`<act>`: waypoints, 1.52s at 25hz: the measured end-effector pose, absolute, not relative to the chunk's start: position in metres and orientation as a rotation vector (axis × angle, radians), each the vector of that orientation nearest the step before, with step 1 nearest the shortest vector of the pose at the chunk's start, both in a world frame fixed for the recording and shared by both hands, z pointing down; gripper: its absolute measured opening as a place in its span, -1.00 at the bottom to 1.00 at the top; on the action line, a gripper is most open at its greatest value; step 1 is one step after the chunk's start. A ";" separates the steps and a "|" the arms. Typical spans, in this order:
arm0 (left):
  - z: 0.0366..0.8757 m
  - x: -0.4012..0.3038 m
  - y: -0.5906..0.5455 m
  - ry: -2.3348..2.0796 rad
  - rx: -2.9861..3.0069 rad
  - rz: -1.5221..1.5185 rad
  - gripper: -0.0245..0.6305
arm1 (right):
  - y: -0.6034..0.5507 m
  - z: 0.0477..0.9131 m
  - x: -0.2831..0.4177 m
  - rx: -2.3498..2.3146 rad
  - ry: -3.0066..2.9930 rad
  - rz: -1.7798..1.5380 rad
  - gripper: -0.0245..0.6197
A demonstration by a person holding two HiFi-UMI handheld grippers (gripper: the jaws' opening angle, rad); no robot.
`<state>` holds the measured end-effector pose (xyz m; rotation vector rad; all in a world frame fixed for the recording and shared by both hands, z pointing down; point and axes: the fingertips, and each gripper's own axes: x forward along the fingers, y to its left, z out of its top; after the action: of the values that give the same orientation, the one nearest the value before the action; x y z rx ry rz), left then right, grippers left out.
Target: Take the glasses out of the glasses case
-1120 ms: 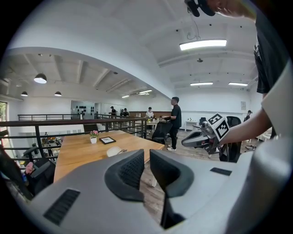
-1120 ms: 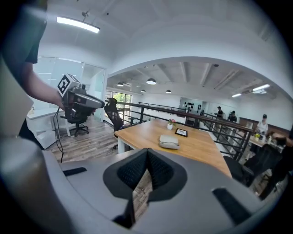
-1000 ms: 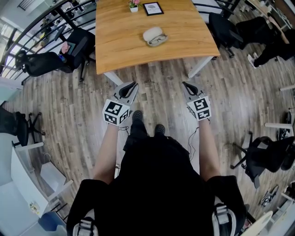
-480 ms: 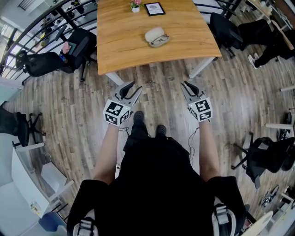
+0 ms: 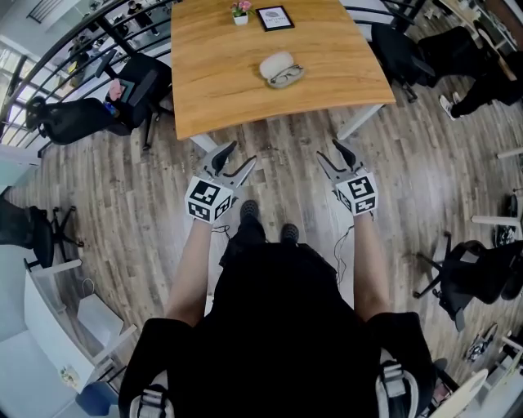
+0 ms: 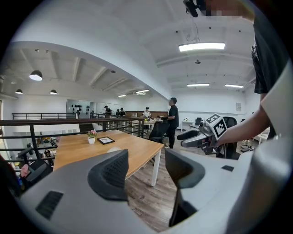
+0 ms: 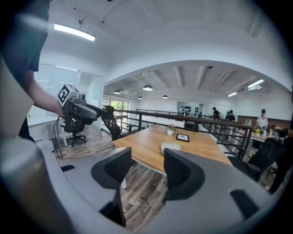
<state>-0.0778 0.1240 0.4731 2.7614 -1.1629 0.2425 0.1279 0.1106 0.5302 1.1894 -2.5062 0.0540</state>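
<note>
A white glasses case (image 5: pixel 276 63) lies open on the wooden table (image 5: pixel 221 82), with the glasses (image 5: pixel 288 75) resting in its near half. The right gripper view shows the case (image 7: pixel 170 146) far ahead on the tabletop. Both grippers hang over the floor, short of the table's near edge and well away from the case. My left gripper (image 5: pixel 239 154) is open, and so is my right gripper (image 5: pixel 328 149). Both pairs of jaws have just been opening, with nothing between them (image 6: pixel 146 169) (image 7: pixel 147 169).
A small flower pot (image 5: pixel 239 10) and a framed card (image 5: pixel 272 16) stand at the table's far end. Black office chairs sit at the table's left (image 5: pixel 135 82) and right (image 5: pixel 398 47). A railing (image 7: pixel 151 116) runs behind the table, with people standing beyond it.
Both grippers went from shut to wide open. They and the person have edged slightly toward the table.
</note>
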 end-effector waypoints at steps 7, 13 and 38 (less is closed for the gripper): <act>0.480 -0.094 0.095 -1.116 2.759 0.247 -0.12 | 0.090 0.538 0.112 1.221 -2.476 0.104 -0.14; 0.480 -0.103 0.059 -1.035 2.782 0.247 -0.12 | 0.069 0.539 0.107 1.303 -2.429 0.149 -0.15; 0.503 -0.119 -0.035 -0.861 2.799 0.255 -0.12 | -0.001 0.560 0.100 1.411 -2.286 0.213 -0.20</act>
<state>-0.1187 -0.0348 0.5030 2.7994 -0.8612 0.2553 0.1004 -0.0012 0.5600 1.4111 -2.2857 0.2131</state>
